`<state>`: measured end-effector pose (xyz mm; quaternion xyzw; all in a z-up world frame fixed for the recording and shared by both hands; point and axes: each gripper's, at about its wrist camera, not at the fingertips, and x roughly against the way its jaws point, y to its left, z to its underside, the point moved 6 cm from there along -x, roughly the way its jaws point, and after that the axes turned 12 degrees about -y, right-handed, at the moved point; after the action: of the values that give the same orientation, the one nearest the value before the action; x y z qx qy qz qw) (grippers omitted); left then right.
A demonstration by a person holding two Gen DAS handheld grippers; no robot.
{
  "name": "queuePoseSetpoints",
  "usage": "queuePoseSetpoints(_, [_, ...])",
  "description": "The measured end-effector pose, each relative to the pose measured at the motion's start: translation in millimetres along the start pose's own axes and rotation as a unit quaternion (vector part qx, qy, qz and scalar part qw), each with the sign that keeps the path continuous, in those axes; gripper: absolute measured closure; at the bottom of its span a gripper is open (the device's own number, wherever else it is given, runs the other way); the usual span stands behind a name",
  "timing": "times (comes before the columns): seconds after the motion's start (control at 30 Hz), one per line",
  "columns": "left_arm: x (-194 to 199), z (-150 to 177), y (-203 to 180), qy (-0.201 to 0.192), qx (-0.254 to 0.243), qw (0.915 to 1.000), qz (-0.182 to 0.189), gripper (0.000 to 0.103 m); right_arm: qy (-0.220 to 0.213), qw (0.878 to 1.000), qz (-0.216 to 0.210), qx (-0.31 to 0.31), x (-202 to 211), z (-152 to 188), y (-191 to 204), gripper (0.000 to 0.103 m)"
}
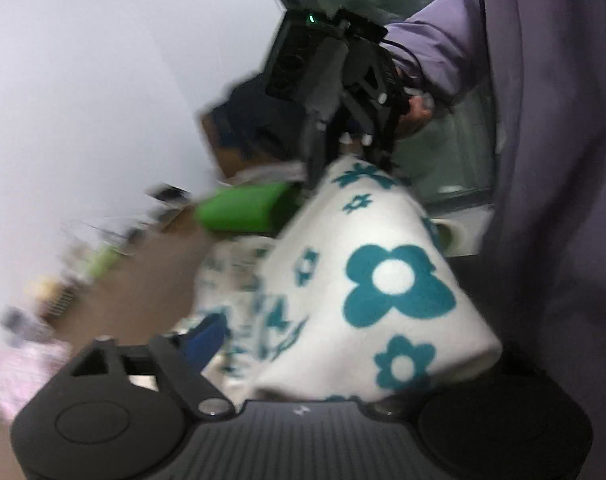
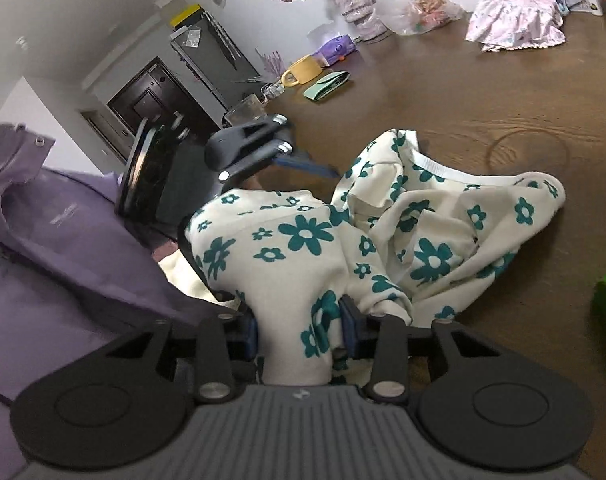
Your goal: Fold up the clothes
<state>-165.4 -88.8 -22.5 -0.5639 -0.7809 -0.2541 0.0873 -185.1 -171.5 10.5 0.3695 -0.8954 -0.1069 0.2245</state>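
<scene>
Both views bend strongly at the edges, with dark corners where the fisheye circle ends. Light is soft, even and indoor-dim, with no hard shadows. The left wrist view is heavily smeared by motion: the far clutter along the tabletop [image 1: 143,280] edge is streaked beyond telling, and the green object [image 1: 239,210] has soft outlines, while the flowered garment [image 1: 383,280] close by stays fairly sharp. The right wrist view is much crisper; only the vase of flowers [image 2: 355,0] near the far edge shows slight ghosting. A faint sheen lies on the brown wood.
</scene>
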Motion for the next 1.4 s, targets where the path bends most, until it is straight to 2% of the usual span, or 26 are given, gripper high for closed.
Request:
queuePoseSetpoints(0.03, [-2.3,1.6,5.0,0.008,0.039,0.9990,0.020,0.056,-0.006,1.000,0.004,0.005,2.0,0.2,2.3,0.049])
queuePoseSetpoints(0.07, [-2.3,2.9,14.3,0.005,0.090,0.9955,0.030,0.059,-0.012,1.000,0.008,0.010,4.1,0.4,4.7,0.042])
queuePoseSetpoints(0.13, [-0.3,6.0,34.2,-0.006,0.176,0.9835,0.043,0.065,-0.024,0.999,0.017,0.021,8.2,0.8,9.4,0.007])
queuePoseSetpoints(0.17, [0.7,8.0,43.3,-0.009,0.211,0.9762,0.048,0.066,-0.030,0.999,0.021,0.026,10.2,1.0,11.8,0.000])
queuePoseSetpoints(0.2, [1.7,10.0,52.6,-0.013,0.247,0.9675,0.054,0.066,-0.035,0.999,0.025,0.031,12.3,1.2,14.2,0.000])
queuePoseSetpoints(0.23, [1.1,11.6,58.3,-0.014,0.268,0.9614,0.060,0.067,-0.044,0.997,0.030,0.064,14.3,5.2,20.4,0.000])
queuePoseSetpoints(0.33, [-1.9,15.9,72.9,-0.016,0.322,0.9436,0.077,0.067,-0.046,0.978,0.073,0.191,10.4,28.6,31.9,0.000])
queuePoseSetpoints(0.43, [-1.6,17.4,77.8,-0.016,0.350,0.9326,0.087,0.067,-0.041,0.963,0.100,0.246,-0.6,42.3,29.3,0.001])
queuePoseSetpoints(0.53, [0.7,20.3,80.6,-0.017,0.364,0.9264,0.094,0.068,-0.040,0.951,0.107,0.286,-12.9,43.7,26.3,0.001])
queuePoseSetpoints(0.6, [1.1,22.5,81.7,-0.018,0.372,0.9225,0.100,0.068,-0.037,0.956,0.085,0.278,-20.7,37.0,26.1,0.007])
queuePoseSetpoints(0.63, [2.6,23.6,82.4,-0.018,0.377,0.9205,0.103,0.068,-0.036,0.959,0.072,0.271,-24.1,33.2,26.2,0.022])
queuePoseSetpoints(0.67, [4.5,24.7,83.0,-0.018,0.381,0.9183,0.105,0.068,-0.024,0.968,0.048,0.244,-27.6,29.7,23.4,0.032])
queuePoseSetpoints(0.73, [12.7,25.7,85.5,-0.027,0.399,0.9096,0.113,0.067,-0.012,0.987,0.007,0.159,-27.9,20.6,13.7,0.048])
queuePoseSetpoints(0.8, [21.4,26.5,88.2,-0.038,0.417,0.8998,0.122,0.064,-0.008,0.998,-0.034,0.056,-21.7,7.2,2.4,0.054])
queuePoseSetpoints(0.87, [33.0,28.5,91.7,-0.054,0.423,0.8982,0.107,0.047,-0.015,0.998,-0.059,-0.031,-17.8,-5.2,-8.8,0.054])
queuePoseSetpoints(0.97, [46.4,34.7,101.6,-0.068,0.441,0.8937,0.043,0.023,-0.026,0.997,-0.027,-0.074,-18.1,-13.2,-20.4,0.042])
queuePoseSetpoints(1.0, [50.8,36.2,104.7,-0.073,0.445,0.8923,0.018,0.021,-0.030,0.996,-0.014,-0.085,-18.4,-15.3,-24.1,0.035])
queuePoseSetpoints(1.13, [55.2,42.5,112.9,-0.071,0.465,0.8800,-0.068,0.020,-0.053,0.989,0.037,-0.130,-22.2,-22.2,-37.3,0.033])
queuePoseSetpoints(1.2, [54.7,45.8,115.9,-0.065,0.475,0.8710,-0.108,0.024,-0.069,0.984,0.061,-0.152,-25.0,-23.6,-43.3,0.037])
queuePoseSetpoints(1.23, [54.6,47.5,117.4,-0.062,0.480,0.8659,-0.128,0.031,-0.077,0.980,0.077,-0.164,-27.9,-24.5,-47.1,0.039])
queuePoseSetpoints(1.3, [48.8,52.6,118.7,-0.047,0.493,0.8556,-0.152,0.034,-0.091,0.972,0.114,-0.186,-32.5,-25.9,-57.4,0.039])
queuePoseSetpoints(1.33, [47.0,53.7,119.3,-0.039,0.492,0.8543,-0.163,0.036,-0.097,0.967,0.139,-0.188,-32.8,-25.9,-61.2,0.038])
queuePoseSetpoints(1.4, [45.3,51.9,118.9,-0.035,0.485,0.8556,-0.177,0.036,-0.103,0.965,0.188,-0.151,-33.7,-25.8,-58.4,0.037])
